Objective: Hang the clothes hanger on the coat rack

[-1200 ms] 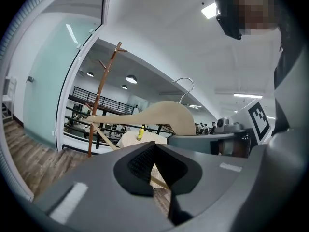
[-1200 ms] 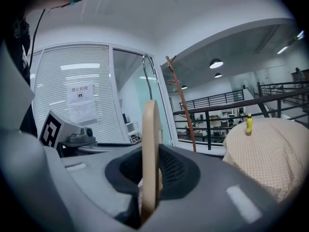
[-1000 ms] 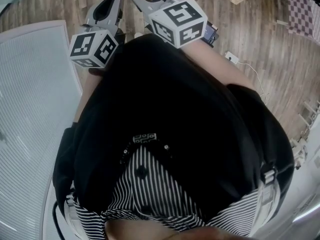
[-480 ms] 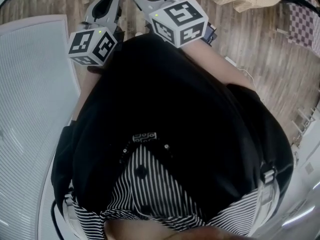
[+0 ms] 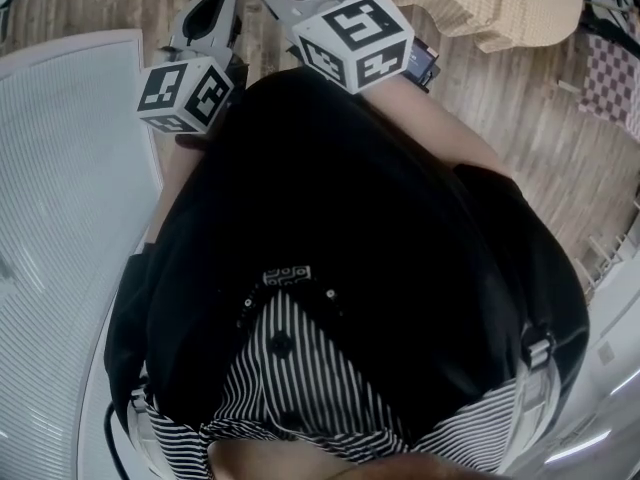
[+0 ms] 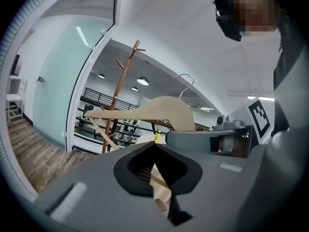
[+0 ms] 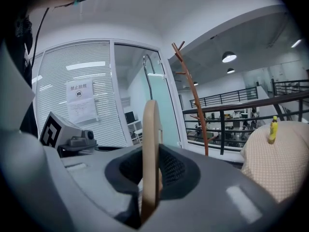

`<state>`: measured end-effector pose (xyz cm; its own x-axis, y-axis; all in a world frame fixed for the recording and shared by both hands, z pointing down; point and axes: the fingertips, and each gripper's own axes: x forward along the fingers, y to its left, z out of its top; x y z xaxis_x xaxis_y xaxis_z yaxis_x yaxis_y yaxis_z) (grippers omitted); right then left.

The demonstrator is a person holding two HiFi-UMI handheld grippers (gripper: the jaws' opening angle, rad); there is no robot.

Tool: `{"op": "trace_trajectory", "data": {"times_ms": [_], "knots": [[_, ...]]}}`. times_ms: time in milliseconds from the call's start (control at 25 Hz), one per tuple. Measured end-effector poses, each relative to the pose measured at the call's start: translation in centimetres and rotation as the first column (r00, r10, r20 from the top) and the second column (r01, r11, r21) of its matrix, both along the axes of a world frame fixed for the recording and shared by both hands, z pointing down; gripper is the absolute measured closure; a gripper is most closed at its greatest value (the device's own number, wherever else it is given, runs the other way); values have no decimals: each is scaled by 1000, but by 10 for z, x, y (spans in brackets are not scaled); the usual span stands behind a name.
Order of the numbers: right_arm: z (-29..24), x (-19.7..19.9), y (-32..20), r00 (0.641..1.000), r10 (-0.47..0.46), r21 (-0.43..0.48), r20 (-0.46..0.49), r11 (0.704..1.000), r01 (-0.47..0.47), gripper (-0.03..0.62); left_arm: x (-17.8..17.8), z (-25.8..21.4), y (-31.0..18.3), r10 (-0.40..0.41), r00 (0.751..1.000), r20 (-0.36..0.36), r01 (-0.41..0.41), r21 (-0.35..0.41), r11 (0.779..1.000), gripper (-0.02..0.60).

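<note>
Clothes hanger (image 7: 151,124) first: it is wooden and stands on its thin edge in the right gripper (image 7: 150,174), whose fingers are squeezed tight on it. The left gripper (image 6: 155,170) is just beside it, and its fingers are pinched on a bit of tan cloth (image 6: 160,188). That cloth looks like a shirt or dress hanging from the clothes hanger, with a little yellow tag (image 7: 273,129) on it. In the left gripper view the wire hook (image 6: 186,83) sticks up at the top of the hanger and touches nothing. Both grippers are held out in front of the person's black top (image 5: 340,248), above a wooden floor (image 5: 520,98).

Farther off stands the coat rack (image 7: 193,95), a thin brown pole with short pegs near its top, next to a glass wall (image 6: 53,95). It is well apart from the hanger. Behind it is a dark railing (image 7: 241,110).

I think this is the carrying step: the hanger is in hand but not yet hung. Next, the person likely has to walk up to the rack and lift the hook above a peg. Then they can lower it on and open both sets of fingers.
</note>
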<state>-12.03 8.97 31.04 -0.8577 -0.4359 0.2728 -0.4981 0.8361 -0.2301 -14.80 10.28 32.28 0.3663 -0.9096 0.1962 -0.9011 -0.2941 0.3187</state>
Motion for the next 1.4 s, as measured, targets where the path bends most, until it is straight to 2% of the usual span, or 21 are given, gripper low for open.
{"op": "trace_trajectory", "data": {"times_ms": [440,680,1000,1400], "knots": [[10,8,-76,1000,-28,-9,2,1000,28,542,8,10,-77,-7,1000,13,8,-19,1000,577],[-1,18,-120,998,-55,-15,19,998,55,542,19,-1,-125,-24,999,38,25,-24,999,578],[-3,42,-180,996,-81,-16,43,997,82,542,45,7,-183,-32,999,19,33,-63,997,577],[-4,58,-239,990,-125,-10,62,992,126,542,56,6,-247,-74,997,13,75,-74,994,577]]}}
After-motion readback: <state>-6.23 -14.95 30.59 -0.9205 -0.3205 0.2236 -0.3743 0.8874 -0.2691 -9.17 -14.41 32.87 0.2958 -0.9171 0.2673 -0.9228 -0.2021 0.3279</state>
